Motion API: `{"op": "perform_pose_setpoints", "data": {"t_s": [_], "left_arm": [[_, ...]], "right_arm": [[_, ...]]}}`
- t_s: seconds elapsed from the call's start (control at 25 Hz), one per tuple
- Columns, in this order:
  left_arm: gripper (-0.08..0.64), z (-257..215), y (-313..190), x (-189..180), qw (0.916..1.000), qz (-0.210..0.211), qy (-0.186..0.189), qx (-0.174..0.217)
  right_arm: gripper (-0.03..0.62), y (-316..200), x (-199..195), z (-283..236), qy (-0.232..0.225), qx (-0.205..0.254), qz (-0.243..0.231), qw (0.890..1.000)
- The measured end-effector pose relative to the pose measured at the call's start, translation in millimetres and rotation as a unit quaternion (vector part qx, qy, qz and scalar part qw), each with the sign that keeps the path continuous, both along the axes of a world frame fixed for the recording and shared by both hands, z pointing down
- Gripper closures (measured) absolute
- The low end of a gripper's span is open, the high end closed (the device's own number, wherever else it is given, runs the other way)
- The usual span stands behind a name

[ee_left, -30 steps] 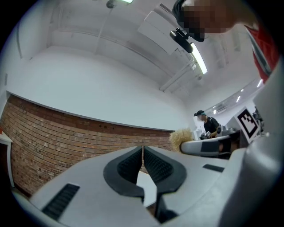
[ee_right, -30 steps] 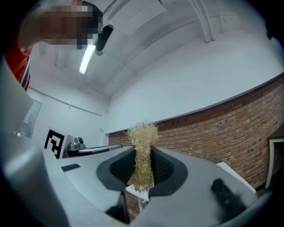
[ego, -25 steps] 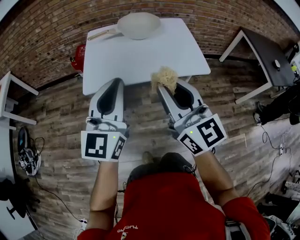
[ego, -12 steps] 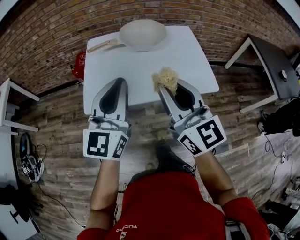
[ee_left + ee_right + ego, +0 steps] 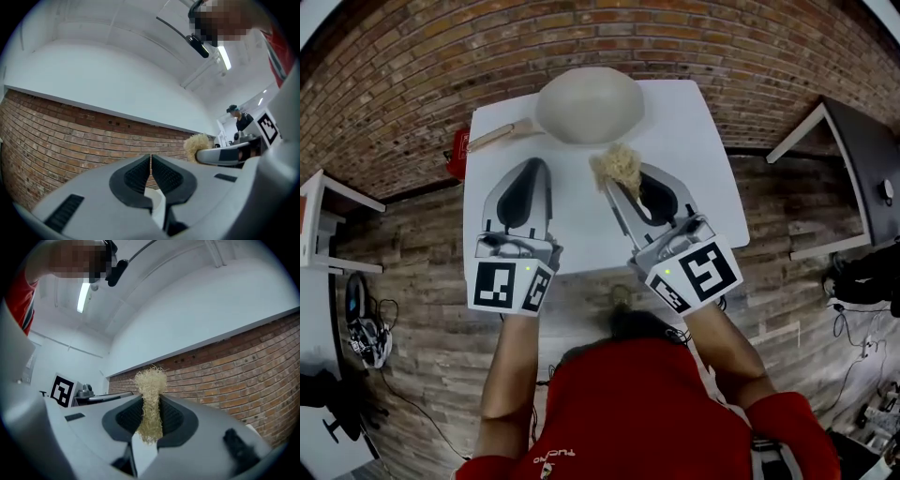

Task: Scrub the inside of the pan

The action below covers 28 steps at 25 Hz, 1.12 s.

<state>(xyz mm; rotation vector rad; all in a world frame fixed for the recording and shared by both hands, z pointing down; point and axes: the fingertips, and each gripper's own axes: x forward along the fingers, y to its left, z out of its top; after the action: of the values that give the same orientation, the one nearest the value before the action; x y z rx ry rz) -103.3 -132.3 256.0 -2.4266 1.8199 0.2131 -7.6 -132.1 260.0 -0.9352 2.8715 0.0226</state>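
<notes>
The pan point(image 5: 589, 103) lies on the white counter point(image 5: 703, 187) at its far edge, by the brick wall, with its wooden handle point(image 5: 502, 134) pointing to the person's left. Its pale inside faces up, and neither tool touches it.

The right hand-held gripper point(image 5: 615, 186) has its jaws closed on a straw-coloured scrubber point(image 5: 617, 169). In the right gripper view the scrubber point(image 5: 151, 399) is pinched between the ribbed black pads point(image 5: 127, 417), with a tuft sticking out past the tips of that gripper point(image 5: 151, 401) and a shorter end hanging below. The left hand-held gripper point(image 5: 538, 165) has its jaws pressed together on nothing. In the left gripper view only a thin slit shows at its tips point(image 5: 150, 158), and the scrubber point(image 5: 197, 143) appears off to the right.

A second ago both tools hung over the wooden floor, short of the counter's near edge, and the pan sat at the very top of the head view. Now both are over the counter, and the pan lies lower in the head view, much closer to them. The right hand-held gripper has also swung towards the middle, so the scrubber is now just short of the pan's near rim. The left one points straight ahead, beside the handle but apart from it. Neither grip has changed.
</notes>
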Motion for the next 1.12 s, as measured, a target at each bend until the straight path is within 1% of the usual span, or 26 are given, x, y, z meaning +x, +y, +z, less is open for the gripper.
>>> {"op": "perform_pose_setpoints", "data": {"t_s": [0.2, 0.44, 0.64, 0.8, 1.0, 1.12], "left_arm": [[0.537, 7, -60, -9, 0.9997, -0.024, 0.001, -0.007], [0.537, 8, -108, -19, 0.9996, -0.027, -0.004, -0.012], [0.537, 18, -144, -34, 0.9997, -0.016, -0.005, -0.019], [0.537, 26, -177, -53, 0.9999, -0.001, -0.005, -0.016], [0.537, 32, -224, -67, 0.9995, 0.027, -0.014, -0.013], [0.537, 39, -248, -77, 0.9992, 0.031, -0.016, -0.017]], "right_arm": [[0.505, -60, -9, 1, -0.001, -0.008, -0.021, 1.0], [0.505, -114, -22, 3, 0.006, -0.013, -0.017, 1.0], [0.505, -156, -42, 12, 0.017, -0.029, 0.004, 0.999], [0.505, -190, -65, 14, 0.033, -0.027, 0.024, 0.999], [0.505, -235, -87, 21, 0.065, -0.039, 0.056, 0.996], [0.505, -263, -99, 33, 0.091, -0.055, 0.071, 0.992]]}}
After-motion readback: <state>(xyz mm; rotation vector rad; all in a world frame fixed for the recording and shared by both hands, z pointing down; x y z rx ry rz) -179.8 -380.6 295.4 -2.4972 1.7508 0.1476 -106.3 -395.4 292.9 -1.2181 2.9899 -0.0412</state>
